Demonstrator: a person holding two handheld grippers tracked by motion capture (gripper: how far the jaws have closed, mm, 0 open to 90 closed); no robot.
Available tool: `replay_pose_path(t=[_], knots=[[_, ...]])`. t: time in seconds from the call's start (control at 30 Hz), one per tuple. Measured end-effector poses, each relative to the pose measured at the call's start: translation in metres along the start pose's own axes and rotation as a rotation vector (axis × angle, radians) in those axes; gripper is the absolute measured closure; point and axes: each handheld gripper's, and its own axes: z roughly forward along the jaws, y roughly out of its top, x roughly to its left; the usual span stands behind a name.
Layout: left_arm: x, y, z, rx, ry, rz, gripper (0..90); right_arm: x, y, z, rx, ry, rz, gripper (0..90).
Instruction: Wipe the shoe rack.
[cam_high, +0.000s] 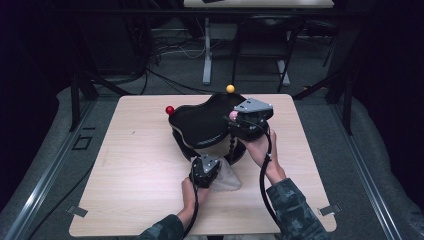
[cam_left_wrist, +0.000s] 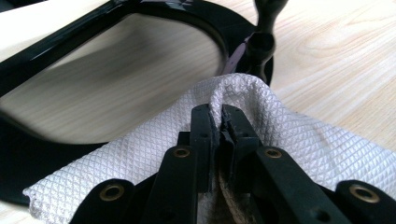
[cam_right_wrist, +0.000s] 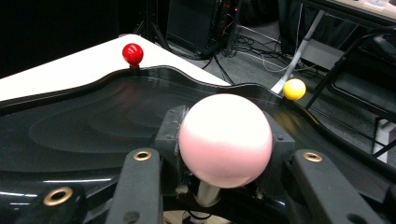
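A glossy black curved tray (cam_high: 200, 125) lies mid-table, with a red ball (cam_high: 170, 110), a yellow ball (cam_high: 230, 88) and a pink ball (cam_high: 233, 116) on posts at its rim. My right gripper (cam_high: 235, 119) is at the tray's right side, shut on the pink ball (cam_right_wrist: 225, 135), which sits between its jaws (cam_right_wrist: 224, 149). The red ball (cam_right_wrist: 132, 53) and yellow ball (cam_right_wrist: 294, 88) stand beyond it. At the tray's near edge, my left gripper (cam_high: 207, 170) is shut on a raised fold of a white waffle-weave cloth (cam_left_wrist: 289, 140); its jaws (cam_left_wrist: 219, 114) pinch the fold.
The cloth (cam_high: 227, 179) lies against the tray's near rim (cam_left_wrist: 93, 32), beside a black knobbed post (cam_left_wrist: 261, 42). The light wooden table (cam_high: 135, 165) has bare room to the left and front. Dark floor, cables and table legs (cam_high: 206, 55) lie beyond its far edge.
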Motion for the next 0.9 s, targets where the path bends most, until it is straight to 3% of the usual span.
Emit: replay_pose_path(t=[0.17,0.23,0.27,0.3,0.43,0.63,0.7,0.73,0.9], knots=[[0.01,-0.002,-0.004,0.011,0.022,-0.015,83.4,0.0,0.0,0.0,0.001,0.0,0.0,60.0],[0.017,-0.004,-0.005,0.016,0.04,-0.044,83.4,0.0,0.0,0.0,0.001,0.002,-0.001,60.0],[0.023,-0.005,-0.006,0.032,0.047,-0.032,83.4,0.0,0.0,0.0,0.0,0.003,-0.002,60.0],[0.025,-0.006,-0.006,0.029,0.048,-0.054,83.4,0.0,0.0,0.0,0.0,0.005,-0.003,60.0],[0.039,-0.011,-0.009,0.043,0.071,-0.061,83.4,-0.001,-0.001,0.0,-0.007,0.009,-0.008,60.1],[0.052,-0.014,-0.012,0.042,0.1,-0.076,83.2,-0.007,-0.002,-0.001,-0.012,0.059,-0.011,60.1],[0.054,-0.014,-0.013,0.042,0.11,-0.072,83.2,-0.007,-0.002,-0.001,-0.01,0.045,-0.011,60.1],[0.055,-0.014,-0.013,0.041,0.107,-0.076,83.2,-0.009,-0.002,-0.002,-0.004,0.07,-0.012,60.1],[0.063,-0.016,-0.015,0.045,0.124,-0.071,83.1,-0.013,-0.002,-0.004,0.002,0.106,-0.015,60.1]])
